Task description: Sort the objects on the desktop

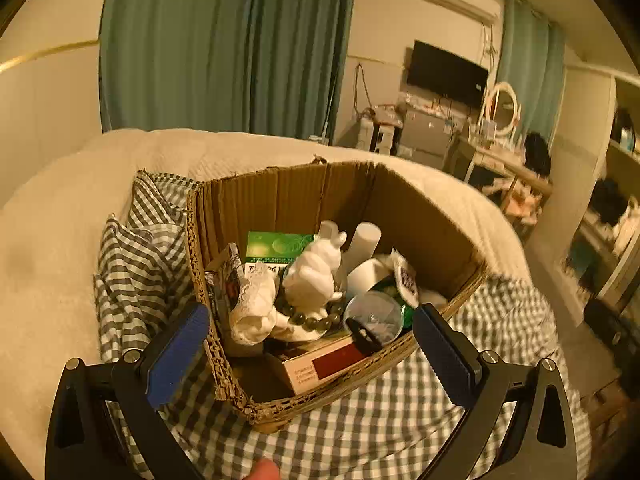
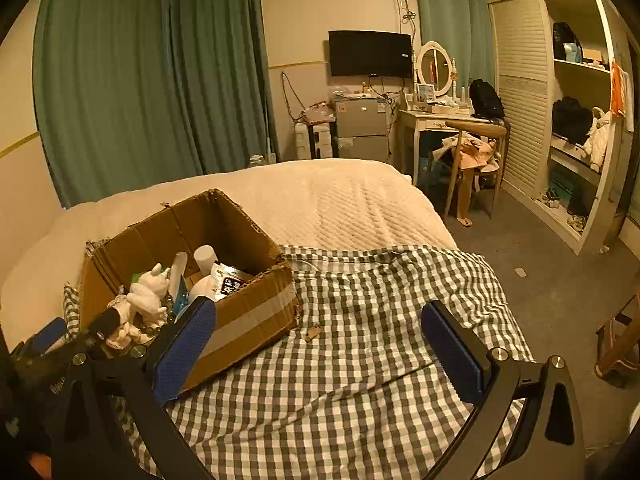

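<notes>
I have both sets of jaws wide apart, empty. The torn brown cardboard box (image 1: 320, 240) sits on the grey-white checked cloth (image 2: 360, 340) on the bed, crammed. Risk: my left gripper (image 1: 312, 340) snags the white ceramic figurine (image 1: 316, 276) or green bead bracelet (image 1: 316, 320), tipping clutter out.

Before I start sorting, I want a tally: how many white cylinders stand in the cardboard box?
1 clearly: a white cylinder upright near the far wall of the cardboard box, behind the white figurine. The clutter may hide more.

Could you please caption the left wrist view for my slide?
Open left gripper poised over a cluttered cardboard box on a checked cloth.
</notes>
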A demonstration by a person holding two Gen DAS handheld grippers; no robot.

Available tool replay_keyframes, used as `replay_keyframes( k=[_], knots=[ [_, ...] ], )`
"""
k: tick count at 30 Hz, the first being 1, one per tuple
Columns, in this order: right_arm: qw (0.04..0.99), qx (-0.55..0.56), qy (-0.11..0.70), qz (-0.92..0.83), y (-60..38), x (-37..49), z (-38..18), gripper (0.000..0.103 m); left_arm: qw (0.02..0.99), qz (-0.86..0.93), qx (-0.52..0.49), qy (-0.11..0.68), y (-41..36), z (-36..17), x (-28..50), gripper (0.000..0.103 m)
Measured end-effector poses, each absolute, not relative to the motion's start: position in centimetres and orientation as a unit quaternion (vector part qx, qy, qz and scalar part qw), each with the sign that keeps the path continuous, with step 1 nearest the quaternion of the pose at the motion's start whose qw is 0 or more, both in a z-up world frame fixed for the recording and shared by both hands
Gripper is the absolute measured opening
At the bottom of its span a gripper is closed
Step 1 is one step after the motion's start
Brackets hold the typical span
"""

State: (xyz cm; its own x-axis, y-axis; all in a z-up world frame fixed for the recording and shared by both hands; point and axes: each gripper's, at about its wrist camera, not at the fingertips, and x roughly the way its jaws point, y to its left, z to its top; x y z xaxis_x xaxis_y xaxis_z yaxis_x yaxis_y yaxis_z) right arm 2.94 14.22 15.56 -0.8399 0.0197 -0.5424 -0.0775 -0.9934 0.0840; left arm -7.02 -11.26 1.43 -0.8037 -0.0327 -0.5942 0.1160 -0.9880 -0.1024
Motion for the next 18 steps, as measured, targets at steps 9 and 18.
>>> replay_keyframes(
  k=[9, 18],
  knots=[
    [0.029, -0.314, 0.041, 0.948, 13.8, 2.1, 13.2, 0.103, 0.029, -0.958, 0.276, 0.075, -11.3, 2.0, -6.5, 0.103],
    [0.021, -0.322, 0.041, 0.946, 13.5, 2.1, 12.7, 0.103, 0.070, -0.957, 0.282, 0.020, -10.4, 1.2, -7.0, 0.103]
  ],
)
